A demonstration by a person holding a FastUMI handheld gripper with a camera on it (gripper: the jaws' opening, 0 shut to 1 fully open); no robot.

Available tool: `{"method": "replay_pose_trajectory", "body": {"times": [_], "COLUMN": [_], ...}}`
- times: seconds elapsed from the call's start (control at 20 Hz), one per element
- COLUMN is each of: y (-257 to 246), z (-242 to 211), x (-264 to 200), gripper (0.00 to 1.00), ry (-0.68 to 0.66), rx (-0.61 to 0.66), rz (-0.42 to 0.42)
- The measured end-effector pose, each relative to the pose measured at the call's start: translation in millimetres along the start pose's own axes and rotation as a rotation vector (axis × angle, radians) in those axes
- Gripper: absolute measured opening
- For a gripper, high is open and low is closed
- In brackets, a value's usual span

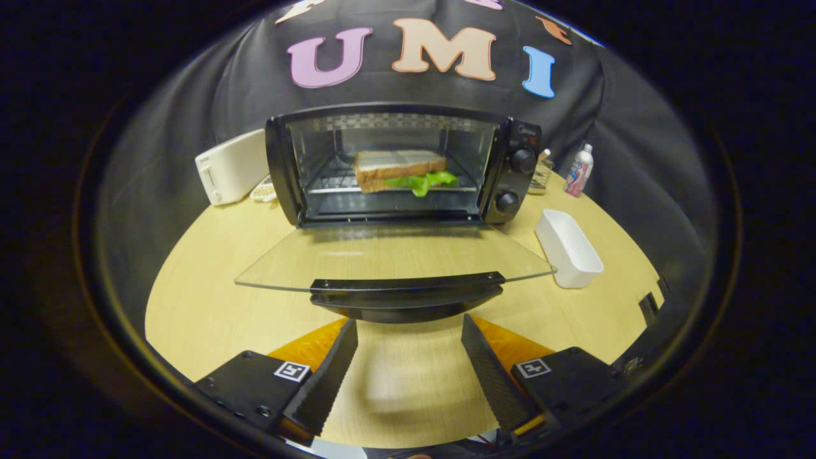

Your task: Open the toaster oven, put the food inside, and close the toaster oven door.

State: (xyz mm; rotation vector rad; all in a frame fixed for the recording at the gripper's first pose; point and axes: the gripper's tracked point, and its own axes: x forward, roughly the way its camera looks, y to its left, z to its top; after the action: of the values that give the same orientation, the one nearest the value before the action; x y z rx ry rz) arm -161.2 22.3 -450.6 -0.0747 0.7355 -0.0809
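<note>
A black toaster oven [401, 166] stands at the back of the round wooden table [204, 280]. Its glass door [395, 258] is folded down flat toward me, with the black handle [406, 294] along its near edge. Inside, on the wire rack, lies a sandwich [401, 171] of white bread with green lettuce sticking out. My gripper [408, 328] is open, low over the table, its fingertips just short of the door handle. Nothing is between the fingers.
A white toaster [233, 167] stands left of the oven. A white rectangular dish [568, 247] lies to the right of the door, with a small bottle [579, 170] and a wire basket [542, 175] behind it.
</note>
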Motion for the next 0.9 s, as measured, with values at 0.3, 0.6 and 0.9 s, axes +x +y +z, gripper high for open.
{"method": "replay_pose_trajectory", "body": {"times": [0.3, 0.6, 0.9], "y": [5, 13, 7], "z": [57, 115, 148], "x": [15, 35, 42], "gripper": [1.00, 1.00, 1.00], "ry": [-0.097, -0.189, -0.251], "rx": [0.059, 0.103, 0.143], "rz": [0.016, 0.046, 0.050]}}
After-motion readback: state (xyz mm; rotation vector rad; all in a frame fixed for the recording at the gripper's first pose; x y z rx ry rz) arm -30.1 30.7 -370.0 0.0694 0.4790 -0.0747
